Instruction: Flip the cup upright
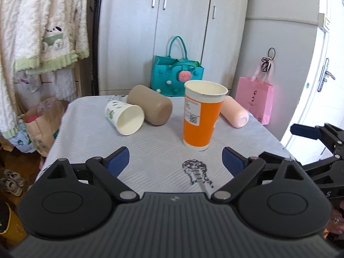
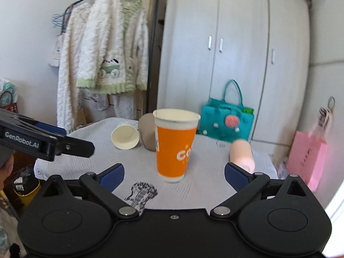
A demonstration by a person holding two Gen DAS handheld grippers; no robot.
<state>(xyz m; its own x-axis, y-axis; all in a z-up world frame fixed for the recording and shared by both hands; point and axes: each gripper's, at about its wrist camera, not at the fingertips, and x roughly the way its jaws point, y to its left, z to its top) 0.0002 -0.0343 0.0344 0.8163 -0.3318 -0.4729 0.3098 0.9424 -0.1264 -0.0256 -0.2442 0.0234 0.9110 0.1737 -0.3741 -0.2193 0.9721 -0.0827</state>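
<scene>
Four cups sat on a pale grey worktop [image 1: 150, 154] in the left wrist view. An orange paper cup [image 1: 201, 118] stood upright with its mouth open to the ceiling, at about 1 o'clock from the centre of the frame. At 10 o'clock from it, a white paper cup [image 1: 125, 116] with green print lay on its side, its mouth facing the camera. Touching that one, a tan cup [image 1: 150, 105] also lay on its side. A peach cup [image 1: 235, 112] lay on its side at 3 o'clock from the orange cup, partly behind it. The left hand-held gripper [image 1: 175, 161] was spread wide and held nothing, its blue pads apart just short of the orange cup. The right hand-held gripper [image 1: 309, 133] showed at the 3 o'clock edge; its spread could not be told there. A teal bag [image 1: 177, 77] and a pink bag [image 1: 254, 99] stood beyond the worktop.

From the right wrist, the orange cup [image 2: 175, 146] stood upright near the centre, on the worktop [image 2: 204, 185]. The white cup [image 2: 124, 136] and tan cup [image 2: 147, 133] lay at 10 o'clock from it, the peach cup [image 2: 241, 153] at 3 o'clock. The right hand-held gripper [image 2: 174, 176] was spread wide and empty. The left one [image 2: 43, 142] reached in from 9 o'clock. A guitar drawing [image 2: 140, 193] marked the cloth at 7 o'clock from the orange cup.
</scene>
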